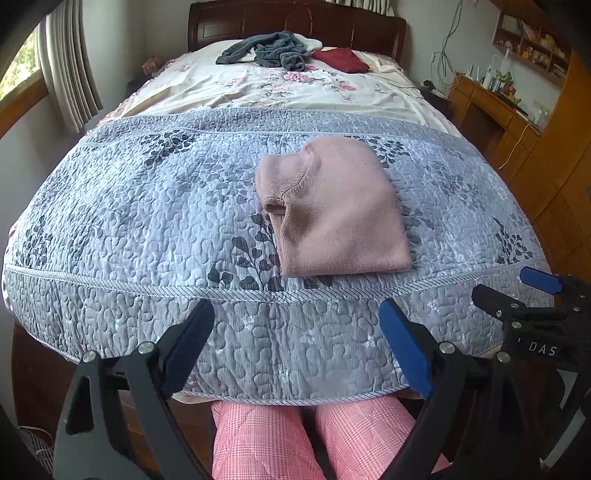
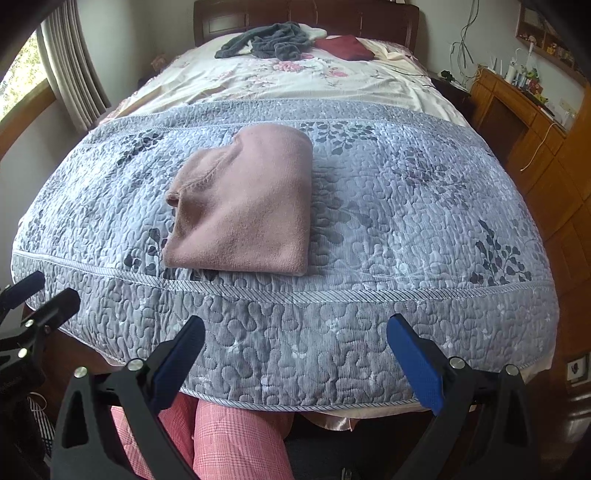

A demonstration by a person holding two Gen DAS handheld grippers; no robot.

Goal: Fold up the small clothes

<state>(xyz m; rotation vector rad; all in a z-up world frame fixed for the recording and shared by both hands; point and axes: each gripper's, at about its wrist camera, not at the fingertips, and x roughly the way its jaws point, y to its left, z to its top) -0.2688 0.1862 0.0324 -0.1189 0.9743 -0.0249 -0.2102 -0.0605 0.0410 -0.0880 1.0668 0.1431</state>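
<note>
A: How do the jaws stand?

B: Both pairs are spread wide with nothing between them. The left gripper [image 1: 297, 347] hangs over the foot edge of the quilt [image 1: 147, 221], and the right gripper [image 2: 295, 363] does the same beside it. Each one shows at the edge of the other's view.

A: And the thing to fold?

B: The pink garment [image 1: 332, 218] lies on the quilt, already folded into a thick, roughly square bundle, well apart from both grippers. Its ribbed opening faces the left side of the quilt. From the left gripper it sits a little to the right of centre; from the right gripper it sits left of centre [image 2: 243, 206].

A: What else is near the quilt?

B: Below its foot edge, pink checked trouser legs [image 1: 310, 439] of the person. Beyond its far edge, a flowered sheet [image 1: 258, 88], with a crumpled grey garment [image 1: 269, 50] and a dark red cloth [image 1: 341, 59] near the headboard [image 1: 295, 22].
</note>
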